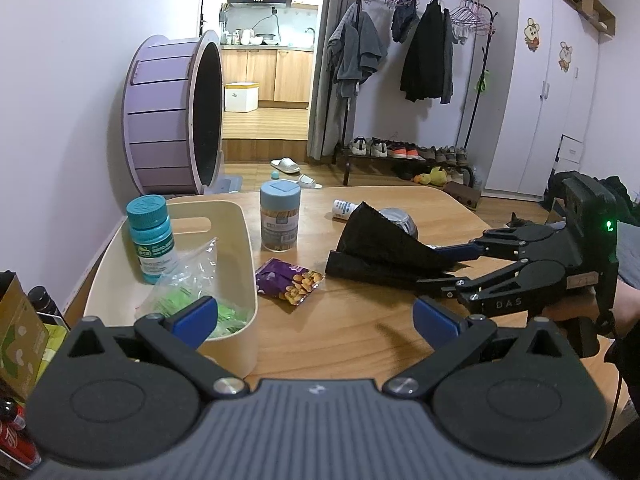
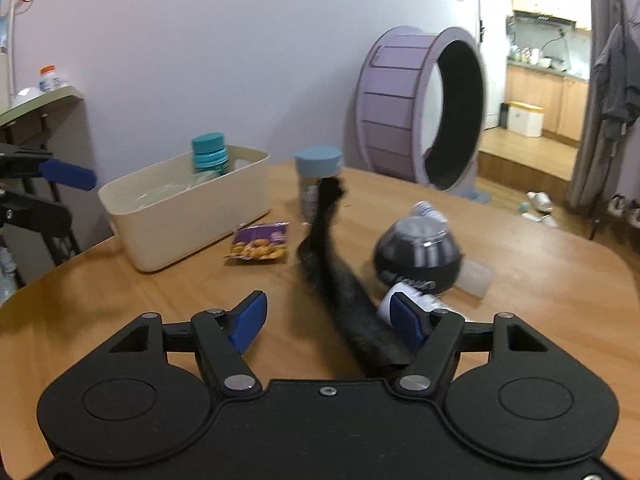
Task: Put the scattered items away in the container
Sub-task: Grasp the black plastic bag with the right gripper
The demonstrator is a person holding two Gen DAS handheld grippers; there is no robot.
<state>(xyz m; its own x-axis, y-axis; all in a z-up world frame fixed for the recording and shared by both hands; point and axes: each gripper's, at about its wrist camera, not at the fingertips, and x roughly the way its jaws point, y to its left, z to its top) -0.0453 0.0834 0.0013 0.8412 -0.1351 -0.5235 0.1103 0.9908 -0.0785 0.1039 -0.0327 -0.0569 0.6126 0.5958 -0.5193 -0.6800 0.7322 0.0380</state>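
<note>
Even, soft indoor light, faint shadows on the worktop (image 1: 360,332) — left view sharp, right view motion-blurred, worst on the black cloth (image 2: 340,280). Heavy fisheye bending, dark vignetted corners.

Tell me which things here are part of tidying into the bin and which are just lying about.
Job: cream bin, teal-capped bottle and clear bag already inside; blue-lidded jar, snack packet, black cloth, round black container.

Lying about: purple wheel, clothes rack, slippers.
</note>
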